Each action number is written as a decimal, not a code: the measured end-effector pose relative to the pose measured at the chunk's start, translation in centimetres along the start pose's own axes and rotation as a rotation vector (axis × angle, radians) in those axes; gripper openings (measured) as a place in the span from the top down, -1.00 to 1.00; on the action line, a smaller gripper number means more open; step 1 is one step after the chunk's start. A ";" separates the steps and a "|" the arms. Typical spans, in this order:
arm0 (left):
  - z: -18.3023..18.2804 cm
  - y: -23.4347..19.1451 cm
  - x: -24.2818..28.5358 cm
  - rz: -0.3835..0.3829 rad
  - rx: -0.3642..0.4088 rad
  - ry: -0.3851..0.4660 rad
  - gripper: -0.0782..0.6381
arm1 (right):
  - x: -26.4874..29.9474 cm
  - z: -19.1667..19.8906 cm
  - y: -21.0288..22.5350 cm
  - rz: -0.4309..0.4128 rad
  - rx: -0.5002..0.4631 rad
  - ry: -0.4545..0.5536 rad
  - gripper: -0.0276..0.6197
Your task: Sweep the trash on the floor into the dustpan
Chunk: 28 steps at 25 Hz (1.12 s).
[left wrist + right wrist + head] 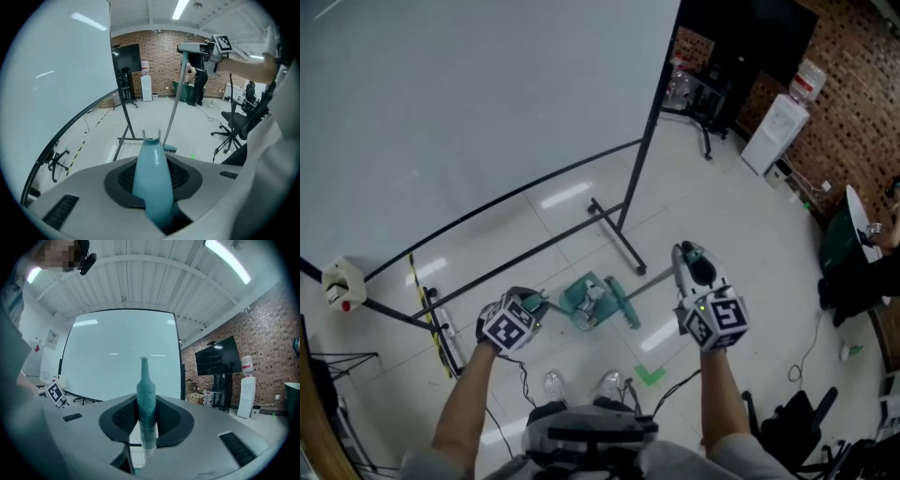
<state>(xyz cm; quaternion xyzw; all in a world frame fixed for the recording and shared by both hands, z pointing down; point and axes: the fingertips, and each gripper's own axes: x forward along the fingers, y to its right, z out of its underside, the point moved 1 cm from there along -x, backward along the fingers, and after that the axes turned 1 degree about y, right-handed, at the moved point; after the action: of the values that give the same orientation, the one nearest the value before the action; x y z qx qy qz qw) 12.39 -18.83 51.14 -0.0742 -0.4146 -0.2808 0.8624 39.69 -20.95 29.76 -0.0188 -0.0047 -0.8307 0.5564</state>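
Counted: two grippers, one dustpan, one broom, one white screen on a black stand, one water dispenser, one green tape mark, two shoes.

Landmark taken: the white screen (469, 103).

- The left gripper (532, 305) is held in front of the screen, below its lower edge in the head view. Its jaws are seen pressed onto the teal dustpan handle (151, 178), parted only by the handle's width. The handle's forked end sticks out past them.
- The right gripper (687, 255) is carried off the screen's right edge. Its jaws are clamped on the teal top of the broom (146, 399), which stands upright between them.
- The dustpan (584, 302) is found near the foot of the screen's stand, on the person's side. Whether it rests on the floor cannot be told.
- A pale scrap is seen inside the dustpan. What it is cannot be made out.
- The broom's brush head (169, 149) is set low, close to the same stand foot.
- The green tape mark (651, 375) and the shoes (554, 383) are noted further out from the screen.
- The water dispenser (775, 131) is well apart, past the screen's right edge.
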 end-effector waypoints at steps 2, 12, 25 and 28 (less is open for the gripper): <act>-0.6 -0.5 -0.8 -0.019 -0.018 0.012 0.49 | -0.3 -1.1 -0.5 0.001 -0.023 0.010 0.69; -2.5 -2.9 -1.8 -0.064 -0.070 -0.003 0.49 | -0.2 -1.8 -2.9 -0.005 -0.069 -0.025 0.68; -3.1 -2.7 -2.0 -0.033 -0.077 -0.005 0.49 | 0.5 -2.2 -5.7 -0.038 -0.094 -0.045 0.69; -3.2 -2.7 -2.1 -0.031 -0.078 -0.001 0.50 | 0.5 -2.1 -5.7 -0.037 -0.097 -0.036 0.69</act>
<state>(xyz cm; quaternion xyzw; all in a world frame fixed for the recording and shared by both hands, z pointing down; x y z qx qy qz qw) 12.04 -21.37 47.24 -0.1017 -0.4046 -0.3100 0.8543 34.15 -19.32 27.71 -0.0604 0.0252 -0.8397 0.5390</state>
